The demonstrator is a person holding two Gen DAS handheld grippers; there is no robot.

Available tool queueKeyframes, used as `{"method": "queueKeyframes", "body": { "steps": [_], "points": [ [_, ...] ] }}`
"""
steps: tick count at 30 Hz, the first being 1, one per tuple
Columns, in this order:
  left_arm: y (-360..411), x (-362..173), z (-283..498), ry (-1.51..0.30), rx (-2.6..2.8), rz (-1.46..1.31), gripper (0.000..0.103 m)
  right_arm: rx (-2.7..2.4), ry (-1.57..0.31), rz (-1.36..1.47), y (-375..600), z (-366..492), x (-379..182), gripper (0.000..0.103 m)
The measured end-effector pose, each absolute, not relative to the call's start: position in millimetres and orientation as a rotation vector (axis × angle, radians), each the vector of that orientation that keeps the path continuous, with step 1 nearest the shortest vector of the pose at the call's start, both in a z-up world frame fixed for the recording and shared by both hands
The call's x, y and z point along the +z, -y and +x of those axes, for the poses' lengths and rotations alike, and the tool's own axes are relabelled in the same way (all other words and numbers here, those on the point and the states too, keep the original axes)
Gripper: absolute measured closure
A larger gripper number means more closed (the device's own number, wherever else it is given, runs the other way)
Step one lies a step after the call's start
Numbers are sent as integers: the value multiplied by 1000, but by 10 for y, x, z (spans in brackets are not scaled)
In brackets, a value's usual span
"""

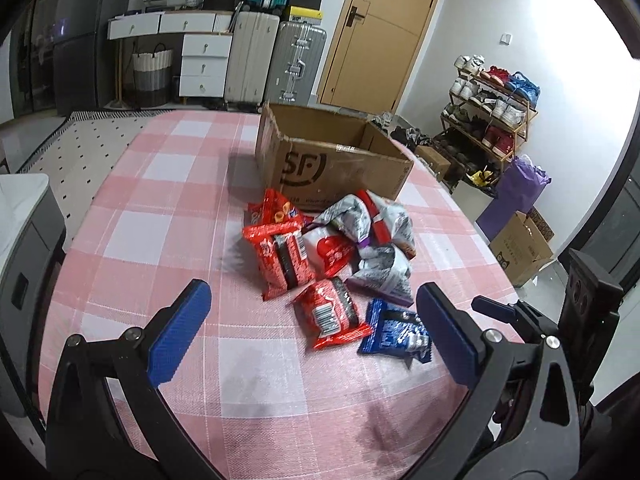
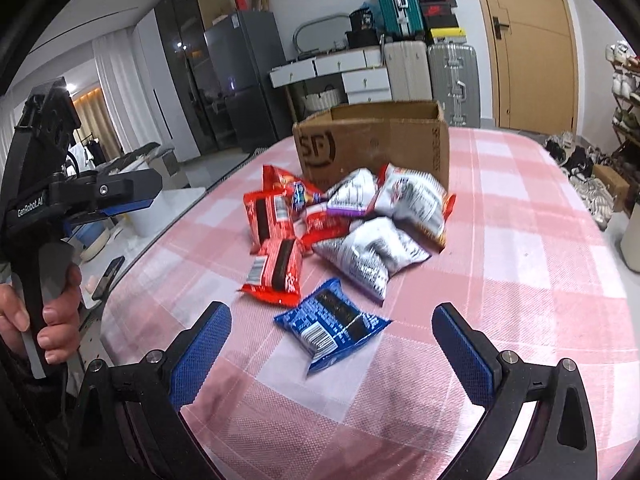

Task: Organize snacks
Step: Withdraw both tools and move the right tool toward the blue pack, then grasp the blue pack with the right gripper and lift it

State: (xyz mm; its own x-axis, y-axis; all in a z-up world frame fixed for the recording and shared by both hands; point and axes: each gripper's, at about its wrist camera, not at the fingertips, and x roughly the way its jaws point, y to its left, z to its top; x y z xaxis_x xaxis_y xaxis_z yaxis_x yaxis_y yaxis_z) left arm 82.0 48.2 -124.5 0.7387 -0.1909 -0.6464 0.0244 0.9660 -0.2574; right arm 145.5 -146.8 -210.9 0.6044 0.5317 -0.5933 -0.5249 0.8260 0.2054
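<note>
Foil snack packets (image 2: 352,232) lie heaped just before the cardboard box (image 2: 372,140) on the bench. Left claw (image 1: 314,332) and right claw (image 2: 332,344) gape wide, empty. Slick wrappers may slip when pinched.

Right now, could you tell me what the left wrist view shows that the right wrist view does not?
Only the left wrist view shows the left gripper head-on, open, the right gripper side-on at the edge, and the full shoe rack.

Only the right wrist view shows a hand holding the left gripper's handle, and curtains.

Both show the snack pile, blue packet, cardboard box, checked cloth, suitcases and door.
</note>
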Motion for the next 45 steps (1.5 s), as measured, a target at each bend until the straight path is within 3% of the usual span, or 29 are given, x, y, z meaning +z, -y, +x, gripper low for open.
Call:
{"method": "queueKeyframes", "body": {
  "steps": [17,20,23,30,45],
  "points": [
    [-581,-1620,1029,-786,-120,-268,1,625,-813,-51,1136,1799,-2444,2],
    [-588,-1631,1031,-784,-117,-268,1,643,-828,-64,1063,1833,-2475,11],
    [-592,-1631,1031,-785,-115,-268,1,650,-844,-97,995,1834,-2517,30],
    [-619,-1656,1029,-789,-114,-277,1,673,-855,-122,930,1826,-2565,54],
    [-603,-1673,1010,-806,-99,-273,1,707,-822,-63,1097,1730,-2509,55]
  ]
}}
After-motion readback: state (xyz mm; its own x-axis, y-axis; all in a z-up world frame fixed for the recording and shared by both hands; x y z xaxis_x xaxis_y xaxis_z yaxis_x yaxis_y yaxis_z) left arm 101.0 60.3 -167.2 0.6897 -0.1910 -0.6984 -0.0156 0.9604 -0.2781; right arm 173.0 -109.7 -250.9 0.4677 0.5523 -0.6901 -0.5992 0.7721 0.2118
